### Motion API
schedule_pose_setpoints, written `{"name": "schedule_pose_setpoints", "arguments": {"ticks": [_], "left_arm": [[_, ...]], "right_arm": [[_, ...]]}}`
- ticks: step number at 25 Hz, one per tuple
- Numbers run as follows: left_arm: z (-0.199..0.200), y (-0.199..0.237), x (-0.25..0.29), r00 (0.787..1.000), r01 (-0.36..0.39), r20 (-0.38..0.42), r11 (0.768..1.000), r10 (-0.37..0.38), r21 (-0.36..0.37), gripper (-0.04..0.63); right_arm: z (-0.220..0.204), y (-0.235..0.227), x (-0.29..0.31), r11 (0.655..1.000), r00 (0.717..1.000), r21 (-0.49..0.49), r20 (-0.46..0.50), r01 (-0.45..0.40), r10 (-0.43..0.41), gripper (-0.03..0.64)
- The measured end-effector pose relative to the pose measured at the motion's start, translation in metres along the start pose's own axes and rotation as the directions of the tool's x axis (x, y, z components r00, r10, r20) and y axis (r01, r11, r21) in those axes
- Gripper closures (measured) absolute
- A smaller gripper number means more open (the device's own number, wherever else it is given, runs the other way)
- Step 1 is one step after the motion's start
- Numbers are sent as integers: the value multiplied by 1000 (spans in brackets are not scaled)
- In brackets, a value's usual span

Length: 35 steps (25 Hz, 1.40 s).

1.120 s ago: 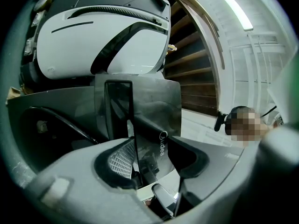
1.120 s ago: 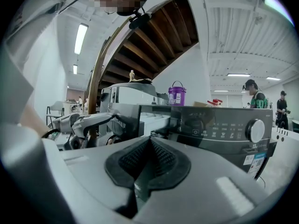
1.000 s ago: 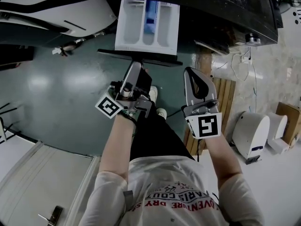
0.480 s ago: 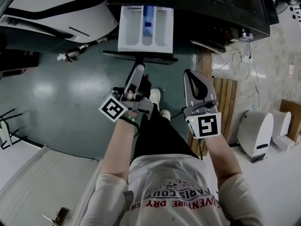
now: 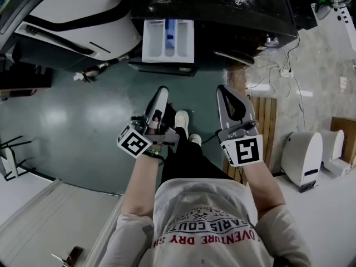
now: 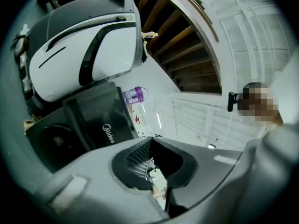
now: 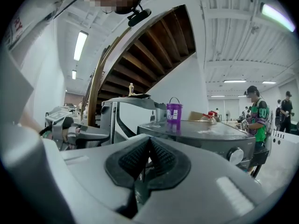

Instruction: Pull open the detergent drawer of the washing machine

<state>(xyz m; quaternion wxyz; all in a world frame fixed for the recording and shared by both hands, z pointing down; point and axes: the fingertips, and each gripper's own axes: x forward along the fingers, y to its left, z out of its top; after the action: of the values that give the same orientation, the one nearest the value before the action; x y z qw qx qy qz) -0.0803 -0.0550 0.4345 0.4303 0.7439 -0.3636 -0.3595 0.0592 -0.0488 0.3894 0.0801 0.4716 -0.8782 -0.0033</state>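
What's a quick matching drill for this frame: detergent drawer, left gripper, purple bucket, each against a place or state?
Things:
1. detergent drawer
2. left gripper
3. purple bucket

Places or states:
A. stands on top of the washing machine
B. pulled out, compartments showing
C. jaws shut, nothing between them

Pairs: 1-B, 2-C, 3-A

Workshop hall, washing machine (image 5: 222, 10) on green floor (image 5: 72, 104), wooden staircase (image 7: 149, 50), ceiling strip lights (image 7: 80, 45), people (image 7: 256, 113) beyond
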Motion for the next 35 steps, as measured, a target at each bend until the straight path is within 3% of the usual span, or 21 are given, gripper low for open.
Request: {"name": "schedule_pose_setpoints", "arguments": {"ticks": [4, 6, 7, 12, 14, 18, 20, 21, 23, 26, 28, 32, 35], "left_arm": [[6, -44, -2, 998, -2, -63, 987, 12, 158, 595], [6, -67, -5, 993, -15, -108, 960, 47, 280, 595], [4, -78, -5, 988, -15, -138, 935, 68, 354, 595], [3, -133, -2, 969, 49, -216, 763, 121, 645, 595], [11, -157, 4, 969, 75, -216, 683, 124, 726, 595], [23, -194, 21, 964, 121, -218, 484, 150, 866, 595], [25, -205, 28, 962, 130, -217, 427, 163, 895, 595], [25, -209, 32, 962, 130, -216, 413, 167, 901, 595], [27, -217, 39, 963, 122, -208, 407, 174, 905, 595], [31, -225, 43, 963, 101, -196, 429, 183, 897, 595], [32, -231, 45, 962, 113, -206, 431, 177, 896, 595], [31, -246, 43, 960, 147, -226, 386, 166, 911, 595], [34, -256, 43, 965, 145, -215, 375, 151, 916, 595]], "right_arm": [[21, 6, -15, 1000, 1000, -10, 4, -14, 14, 615], [34, 9, -22, 1000, 1000, -5, 10, -21, 21, 615], [40, 10, -26, 1000, 1000, -3, 15, -23, 23, 615], [80, 17, -42, 1000, 997, 19, 75, -20, 19, 615], [99, 20, -50, 999, 994, 27, 107, -22, 19, 615], [124, 15, -61, 1000, 991, -8, 129, -19, 20, 615], [135, 10, -62, 999, 990, -34, 136, -18, 23, 616], [142, 7, -62, 999, 989, -43, 143, -16, 22, 617], [158, 0, -63, 999, 986, -39, 165, -10, 17, 617], [171, -11, -65, 999, 985, -44, 172, -10, 17, 617], [176, -17, -66, 998, 985, -70, 171, -10, 22, 616], [184, -19, -69, 998, 987, -57, 159, -28, 37, 617], [184, -19, -73, 998, 987, -52, 148, -47, 55, 617]]}}
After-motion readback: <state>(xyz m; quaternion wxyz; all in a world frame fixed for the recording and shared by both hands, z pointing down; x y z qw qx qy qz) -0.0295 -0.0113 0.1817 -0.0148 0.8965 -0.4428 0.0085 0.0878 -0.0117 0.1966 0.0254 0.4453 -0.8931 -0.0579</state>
